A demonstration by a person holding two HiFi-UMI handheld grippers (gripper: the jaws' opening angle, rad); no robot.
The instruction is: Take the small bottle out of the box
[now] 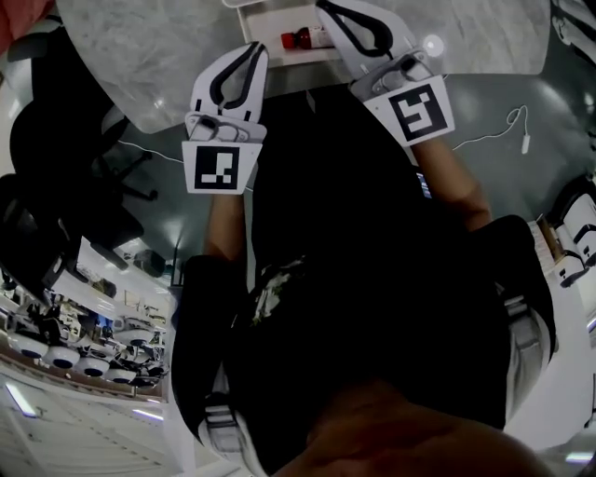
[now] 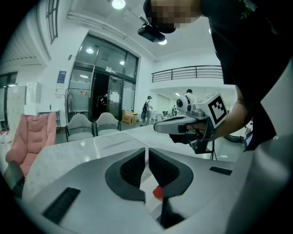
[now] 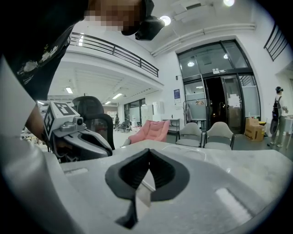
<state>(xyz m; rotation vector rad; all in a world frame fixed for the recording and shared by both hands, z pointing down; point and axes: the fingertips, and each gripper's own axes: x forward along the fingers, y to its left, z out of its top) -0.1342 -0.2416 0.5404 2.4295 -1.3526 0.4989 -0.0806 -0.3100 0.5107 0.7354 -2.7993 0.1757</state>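
Note:
A small bottle [image 1: 304,39] with a red cap lies in a white box [image 1: 264,26] on the marble table, at the top of the head view. My left gripper [image 1: 255,50] hovers just short of the box's near left side, jaws shut and empty. In the left gripper view the jaws [image 2: 146,151] meet, and the red cap [image 2: 157,192] shows low down in the gap behind them. My right gripper [image 1: 326,7] reaches over the box's right end beside the bottle. Its jaws [image 3: 149,153] are shut with nothing between them.
The marble table [image 1: 140,65] ends in a curved near edge. A black office chair [image 1: 56,168] stands to the left, and a white cable [image 1: 494,130] lies on the floor at the right. A pink chair [image 2: 32,137] and grey chairs [image 2: 91,123] stand beyond the table.

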